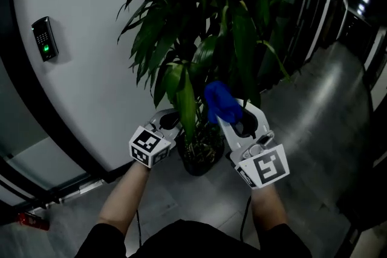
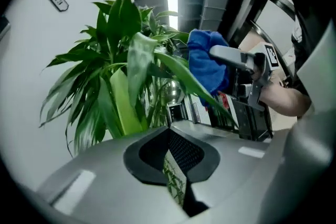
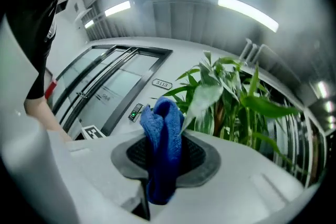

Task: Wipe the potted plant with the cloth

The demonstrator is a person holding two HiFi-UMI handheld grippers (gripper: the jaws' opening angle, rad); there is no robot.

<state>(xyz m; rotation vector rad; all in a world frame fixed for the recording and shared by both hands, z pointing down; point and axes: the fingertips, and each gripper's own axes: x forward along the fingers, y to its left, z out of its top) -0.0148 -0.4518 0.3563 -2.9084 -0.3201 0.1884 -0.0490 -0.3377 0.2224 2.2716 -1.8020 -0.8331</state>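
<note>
By white curved wall (image 1: 78,69): potted plant (image 1: 199,21) in dark pot (image 1: 199,157) on grey floor. Left gripper (image 1: 171,122) jaws pinched shut on long green leaf (image 1: 185,103). Right gripper (image 1: 233,116) jaws clamped on blue cloth (image 1: 222,103), cloth just beside same leaf

Blue cloth (image 1: 222,103), green plant (image 1: 233,39), white wall (image 1: 78,69), black pot (image 1: 201,165)

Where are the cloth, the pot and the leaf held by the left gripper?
cloth (image 1: 222,103): head view, middle of the blue bunch.
pot (image 1: 202,169): head view, dark front wall.
leaf (image 2: 173,176): left gripper view, the pinched strip.
</note>
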